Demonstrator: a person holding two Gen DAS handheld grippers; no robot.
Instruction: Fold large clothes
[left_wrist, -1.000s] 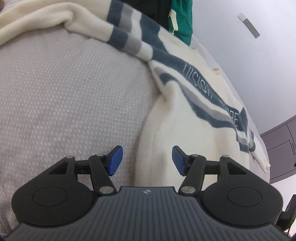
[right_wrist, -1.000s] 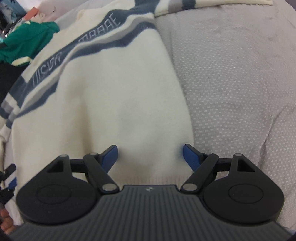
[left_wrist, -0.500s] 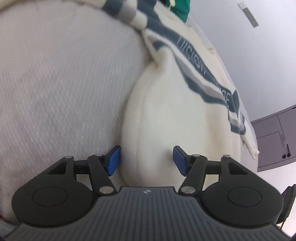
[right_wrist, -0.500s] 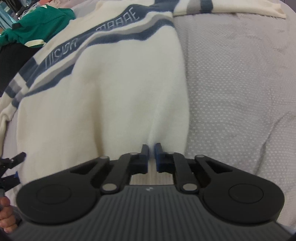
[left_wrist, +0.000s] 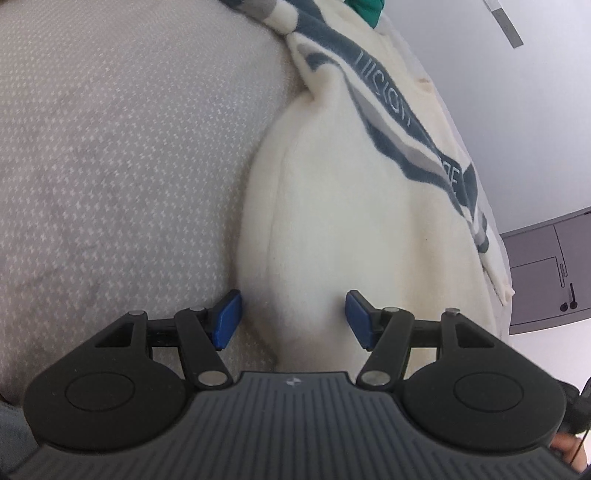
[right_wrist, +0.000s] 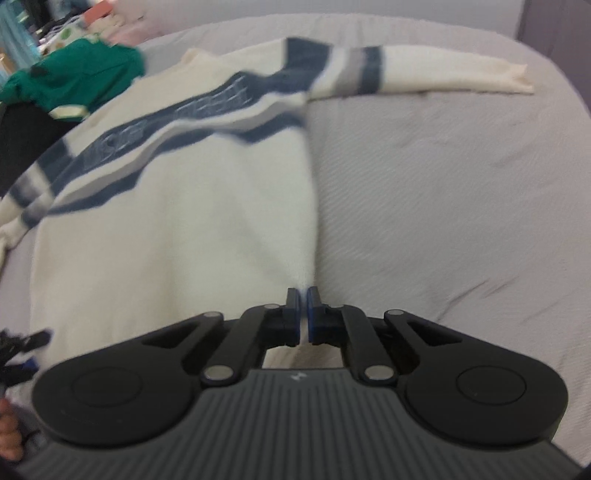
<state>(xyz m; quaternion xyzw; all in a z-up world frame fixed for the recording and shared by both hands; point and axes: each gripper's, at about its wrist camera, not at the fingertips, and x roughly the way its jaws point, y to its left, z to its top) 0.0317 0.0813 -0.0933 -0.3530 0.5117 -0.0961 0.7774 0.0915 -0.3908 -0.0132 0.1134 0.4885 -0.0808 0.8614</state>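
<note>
The sweater looks soft, limp knit; right gripper pinches its hem corner; left gripper, fingers spread, straddles the opposite corner.

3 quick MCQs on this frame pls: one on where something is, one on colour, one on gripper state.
1. Where does the green garment lie?
A. beyond the sweater's collar end
B. on the outstretched sleeve
C. between the left gripper's fingers

2. What colour are the bands across the cream sweater?
A. red and black
B. dark blue and grey
C. green and yellow

3. What state is the right gripper in?
A. wide open over the bedcover
B. out of view
C. shut on the sweater's hem corner

Answers:
1 A: it sits past the collar, at the far edge.
2 B: blue and grey bands cross chest and sleeve.
3 C: its fingers pinch cream fabric; the left gripper is open.
</note>
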